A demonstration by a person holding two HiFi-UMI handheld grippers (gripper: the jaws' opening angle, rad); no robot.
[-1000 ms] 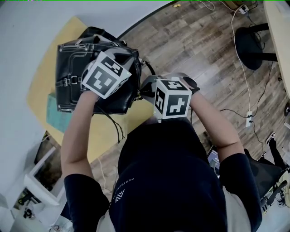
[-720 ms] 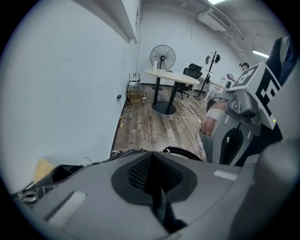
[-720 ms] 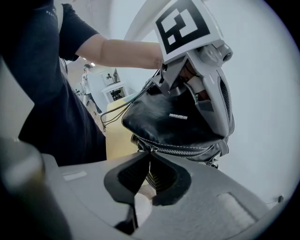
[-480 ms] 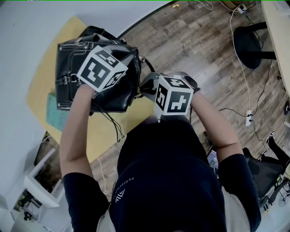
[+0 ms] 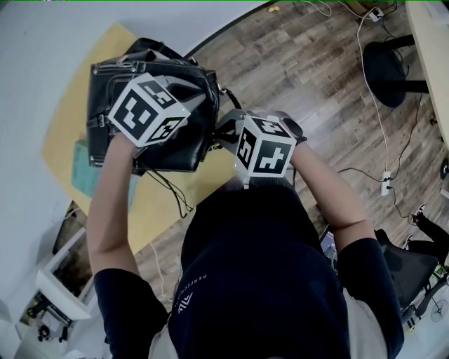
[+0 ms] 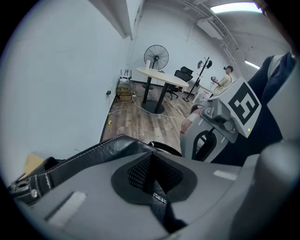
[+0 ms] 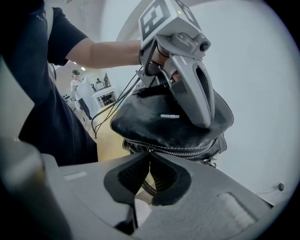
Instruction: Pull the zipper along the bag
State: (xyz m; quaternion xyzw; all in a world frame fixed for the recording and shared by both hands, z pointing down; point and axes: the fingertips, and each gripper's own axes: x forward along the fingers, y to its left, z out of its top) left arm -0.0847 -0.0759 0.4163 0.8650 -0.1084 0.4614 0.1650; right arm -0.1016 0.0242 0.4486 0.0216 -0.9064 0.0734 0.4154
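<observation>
On the yellow worktop [image 5: 66, 119] stood the black leather bag [image 5: 186, 140]. Its zipper [image 7: 187, 152] ran lengthwise, just ahead of my right claw [image 7: 149, 171], which was closed tight against the bag's near end. My left claw [image 6: 152, 176], over the bag's middle, was clamped on a dark tab [image 6: 159, 199], probably the pull.

Office or meeting room. A pedestal fan [image 6: 156, 56] is standing behind a round table [image 6: 161, 78], swivel chairs [image 6: 183, 75] are sitting nearby, a power strip [image 5: 385, 184] is lying on the wood-plank floor [image 5: 309, 63], and a ceiling light panel [image 6: 234, 7] is glowing overhead.
</observation>
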